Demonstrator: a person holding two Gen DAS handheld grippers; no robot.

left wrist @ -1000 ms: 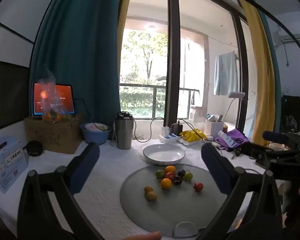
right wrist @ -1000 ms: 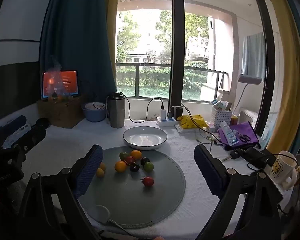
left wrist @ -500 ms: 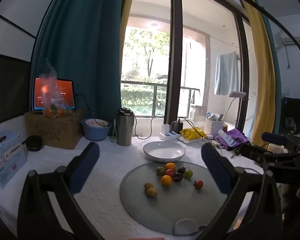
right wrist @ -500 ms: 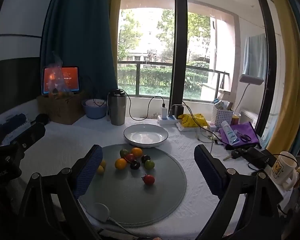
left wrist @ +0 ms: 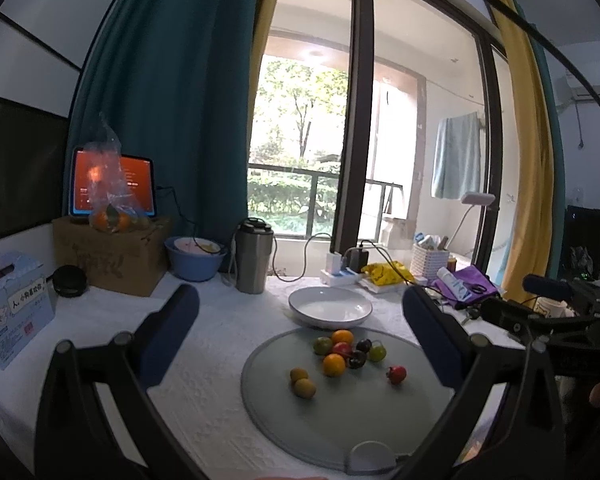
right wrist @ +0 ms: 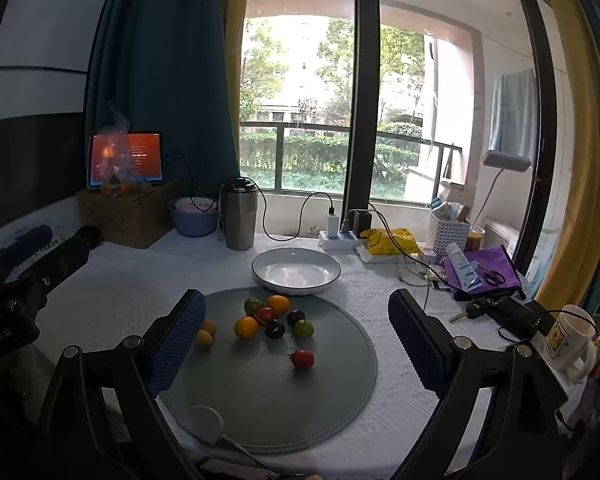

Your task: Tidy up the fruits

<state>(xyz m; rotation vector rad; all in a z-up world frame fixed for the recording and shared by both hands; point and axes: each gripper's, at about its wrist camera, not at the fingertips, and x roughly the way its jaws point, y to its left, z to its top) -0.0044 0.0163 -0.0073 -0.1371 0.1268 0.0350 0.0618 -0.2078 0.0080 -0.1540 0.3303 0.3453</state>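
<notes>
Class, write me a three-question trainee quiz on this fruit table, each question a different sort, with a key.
1. True or false: the white plate already holds fruit.
2. Which fruit lies apart from the cluster, nearest the right tool? A) red tomato B) orange one C) green one
3. Fill in: all fruits lie on the round grey ___.

Key: 1 false; 2 A; 3 mat.
</notes>
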